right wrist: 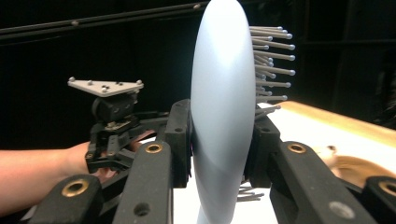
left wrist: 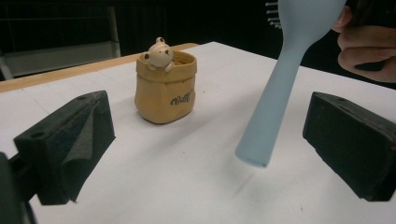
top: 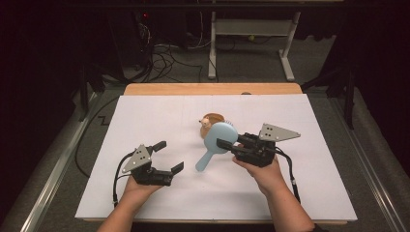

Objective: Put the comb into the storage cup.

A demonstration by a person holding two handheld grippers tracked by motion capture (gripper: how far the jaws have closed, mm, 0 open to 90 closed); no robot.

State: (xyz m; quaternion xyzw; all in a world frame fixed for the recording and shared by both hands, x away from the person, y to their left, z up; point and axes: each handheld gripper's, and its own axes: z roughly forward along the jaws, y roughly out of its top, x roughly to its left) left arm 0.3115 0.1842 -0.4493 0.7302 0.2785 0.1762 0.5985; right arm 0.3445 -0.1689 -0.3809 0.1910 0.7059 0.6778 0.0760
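Observation:
A light blue hairbrush (top: pixel 218 132) hangs tilted over the white sheet, with my right gripper (top: pixel 225 143) shut on its oval head. In the right gripper view the pads (right wrist: pixel 180 140) clamp the head (right wrist: pixel 223 107) from both sides, bristles pointing right. The handle (left wrist: pixel 275 102) slants down between my left gripper's wide-apart pads (left wrist: pixel 77 140), its end just above the sheet. My left gripper (top: pixel 170 155) stands open at the left, nothing between its fingers. A tan bag-shaped pot (top: pixel 212 121) with a small bear figure (left wrist: pixel 159 52) on its rim stands upright behind the brush.
The white sheet (top: pixel 300 193) covers a wooden table whose bare far edge (top: pixel 212 89) shows at the back. Beyond it are floor cables (top: pixel 164 58) and a white desk frame (top: pixel 251 29). Metal rails run along both sides of the table.

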